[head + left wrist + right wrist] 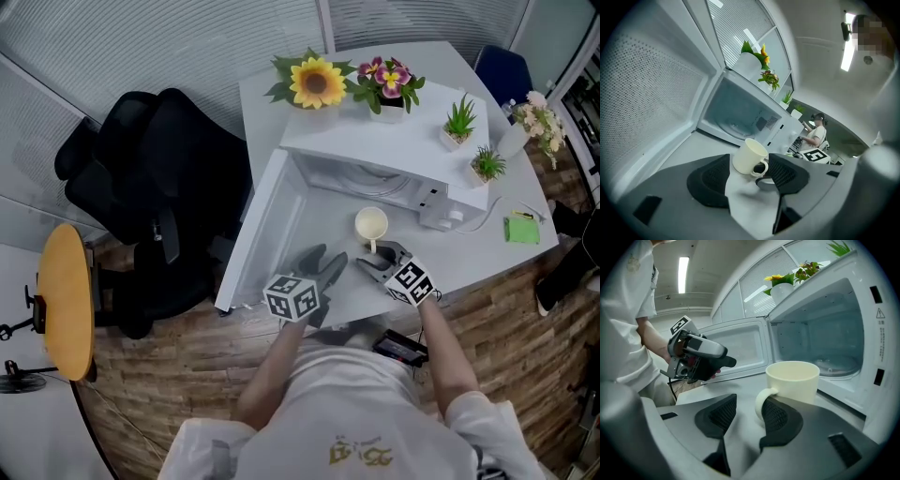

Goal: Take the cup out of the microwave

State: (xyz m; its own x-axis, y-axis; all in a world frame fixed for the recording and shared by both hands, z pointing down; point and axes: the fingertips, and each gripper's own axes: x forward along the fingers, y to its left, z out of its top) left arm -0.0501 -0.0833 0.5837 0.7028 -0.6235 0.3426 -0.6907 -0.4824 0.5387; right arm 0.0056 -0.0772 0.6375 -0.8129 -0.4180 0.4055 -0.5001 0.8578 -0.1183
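Note:
A cream cup (371, 225) stands upright on the white table (450, 262), outside the open microwave (375, 150), just before its cavity. My right gripper (380, 262) is open right behind the cup. In the right gripper view the cup (793, 380) has its handle against the inner face of the right-hand pad, while the other pad stands well clear of my right gripper (747, 416). My left gripper (325, 262) is open to the left, with nothing between its jaws. In the left gripper view the cup (750, 157) stands beyond my left gripper (747, 180).
The microwave door (267, 225) hangs open to the left. Potted flowers (317, 84) and small plants (459, 122) stand on the microwave's top. A green pad (522, 229) lies at the table's right. A black office chair (159, 197) and a yellow stool (66, 300) stand left.

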